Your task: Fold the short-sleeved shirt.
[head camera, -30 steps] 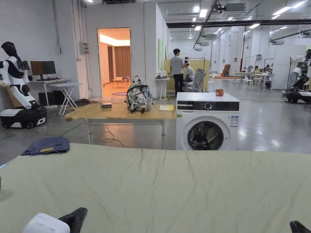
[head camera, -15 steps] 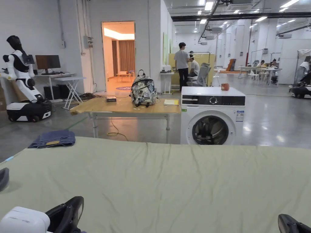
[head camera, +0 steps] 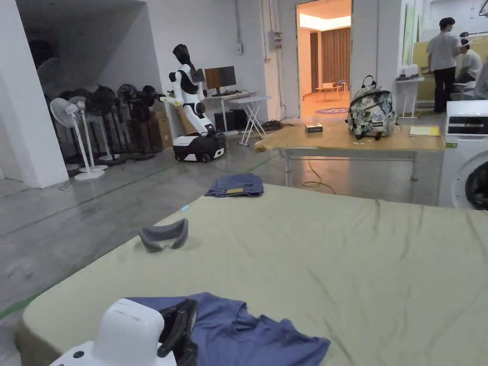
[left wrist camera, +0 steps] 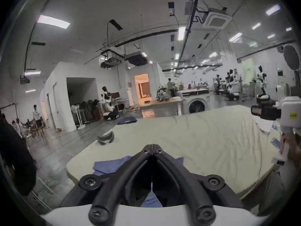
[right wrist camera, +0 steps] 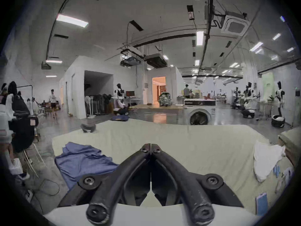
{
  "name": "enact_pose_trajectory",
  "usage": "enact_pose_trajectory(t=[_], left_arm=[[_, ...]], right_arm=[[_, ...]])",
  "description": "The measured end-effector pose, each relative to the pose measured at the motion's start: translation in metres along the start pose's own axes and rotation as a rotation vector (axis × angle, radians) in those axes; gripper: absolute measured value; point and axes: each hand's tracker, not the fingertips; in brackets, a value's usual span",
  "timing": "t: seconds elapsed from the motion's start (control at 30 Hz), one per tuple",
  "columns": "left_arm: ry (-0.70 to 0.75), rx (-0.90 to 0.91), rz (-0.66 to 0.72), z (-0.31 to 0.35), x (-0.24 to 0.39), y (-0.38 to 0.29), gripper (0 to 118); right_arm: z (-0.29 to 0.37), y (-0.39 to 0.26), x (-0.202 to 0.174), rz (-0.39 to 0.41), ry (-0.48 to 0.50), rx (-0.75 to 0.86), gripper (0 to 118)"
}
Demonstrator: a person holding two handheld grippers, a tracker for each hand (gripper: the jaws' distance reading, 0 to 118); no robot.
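Both grippers, left gripper (left wrist camera: 152, 145) and right gripper (right wrist camera: 150, 145), had jaws together, empty; the soft, light crumpled shirt (head camera: 248, 336) likely suited shoulder-seam grasps.

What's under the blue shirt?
The blue shirt lies crumpled on the pale green cover, near its corner. Whether anything is tucked beneath the shirt is hidden by its cloth. The left tool hovers over it.
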Motion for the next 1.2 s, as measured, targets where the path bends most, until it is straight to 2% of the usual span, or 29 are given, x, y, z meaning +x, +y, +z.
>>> enact_pose_trajectory(t=[0.1, 0.13, 0.17, 0.2, 0.23, 0.3, 0.4, 0.5, 0.63, 0.77, 0.8, 0.83, 0.87, 0.93, 1.03, 1.1, 1.17, 1.2], left_arm=[[-0.012, -0.013, -0.026, -0.012, -0.003, -0.007, 0], [-0.049, -0.061, -0.013, -0.022, -0.007, -0.011, 6], [-0.089, -0.114, 0.002, -0.037, -0.012, -0.013, 27], [-0.132, -0.160, 0.007, -0.051, -0.015, -0.017, 77], [-0.164, -0.219, 0.016, -0.070, -0.018, -0.024, 94], [-0.200, -0.353, 0.022, -0.111, -0.027, -0.046, 94], [-0.251, -0.439, 0.132, -0.176, -0.042, -0.077, 94], [-0.297, -0.581, 0.264, -0.241, -0.055, -0.111, 94], [-0.236, -0.712, 0.215, -0.301, -0.057, -0.157, 94], [-0.204, -0.808, 0.225, -0.315, -0.047, -0.181, 93], [-0.194, -0.790, 0.213, -0.309, -0.044, -0.177, 89], [-0.186, -0.807, 0.181, -0.309, -0.040, -0.173, 79], [-0.205, -0.807, 0.163, -0.307, -0.038, -0.172, 63], [-0.167, -0.799, 0.110, -0.305, -0.030, -0.158, 0], [-0.153, -0.826, 0.109, -0.308, -0.025, -0.161, 0], [-0.156, -0.834, 0.252, -0.317, -0.048, -0.152, 0], [-0.156, -0.728, 0.451, -0.308, -0.084, -0.122, 0], [-0.123, -0.666, 0.483, -0.306, -0.101, -0.104, 0]], right_arm=[[0.003, -0.006, -0.003, 0.045, 0.007, -0.018, 0], [0.005, -0.009, -0.003, 0.054, 0.005, -0.024, 0], [0.007, -0.011, -0.002, 0.061, 0.004, -0.029, 0], [0.010, -0.011, 0.000, 0.066, 0.000, -0.035, 0], [0.012, -0.013, 0.003, 0.066, -0.007, -0.042, 0], [0.014, -0.018, 0.010, 0.051, -0.019, -0.058, 0], [0.013, -0.026, 0.024, -0.003, -0.047, -0.102, 0], [0.010, -0.033, 0.035, -0.012, -0.090, -0.149, 0], [0.008, -0.041, 0.049, -0.012, -0.138, -0.188, 0], [0.004, -0.050, 0.060, -0.034, -0.165, -0.230, 0], [0.003, -0.052, 0.061, -0.037, -0.170, -0.242, 0], [0.002, -0.054, 0.061, -0.040, -0.175, -0.253, 0], [0.002, -0.056, 0.062, -0.045, -0.173, -0.259, 0], [0.002, -0.059, 0.062, -0.061, -0.162, -0.267, 0], [0.007, -0.061, 0.061, -0.077, -0.138, -0.274, 0], [0.015, -0.059, 0.059, -0.073, -0.136, -0.266, 0], [0.024, -0.056, 0.061, -0.087, -0.130, -0.249, 0], [0.028, -0.055, 0.063, -0.092, -0.124, -0.245, 0]])
